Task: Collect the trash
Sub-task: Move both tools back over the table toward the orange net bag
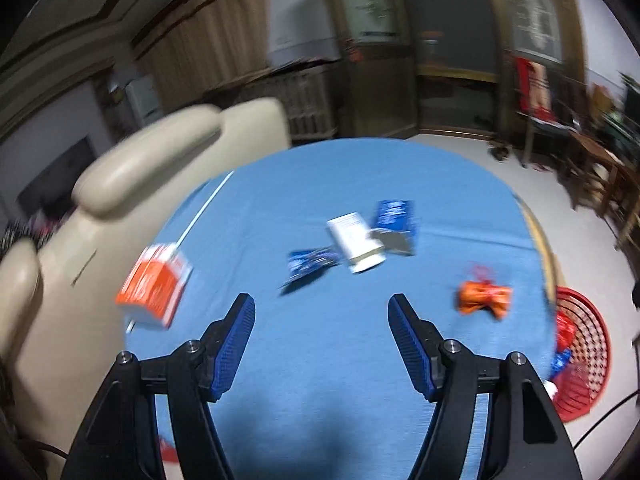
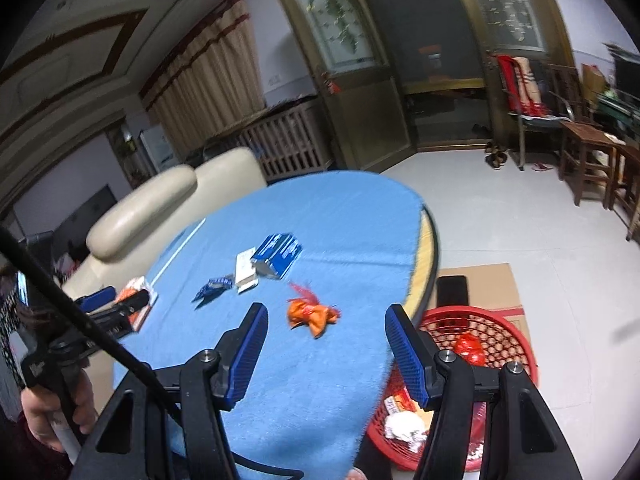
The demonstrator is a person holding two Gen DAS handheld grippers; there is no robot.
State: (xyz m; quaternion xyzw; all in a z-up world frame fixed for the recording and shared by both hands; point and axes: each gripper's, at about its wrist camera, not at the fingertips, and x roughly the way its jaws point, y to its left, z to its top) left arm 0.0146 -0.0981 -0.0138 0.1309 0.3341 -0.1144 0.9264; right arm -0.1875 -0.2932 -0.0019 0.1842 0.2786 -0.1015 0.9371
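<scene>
Two claws hover over a blue-covered worktop (image 2: 320, 240) strewn with litter, both with jaws spread apart and nothing between them. The right claw (image 2: 326, 310) points almost straight at a crumpled orange wrapper (image 2: 312, 314), which lies just ahead of its fingertips, its long axis running left to right across the claw's line of approach. A red basket (image 2: 516, 336) on the floor, already holding some scraps, sits just right of the worktop's edge, close beside this claw. The left claw (image 1: 322, 300) faces the middle of the worktop, where a blue wrapper (image 1: 310, 262), a white box (image 1: 356, 240) and a blue packet (image 1: 394, 214) cluster farther off; an orange-and-white box (image 1: 154, 286) lies to its left. By this reading, the right hand is nearer the orange wrapper and the basket, so that piece looks like the likeliest next pickup.
</scene>
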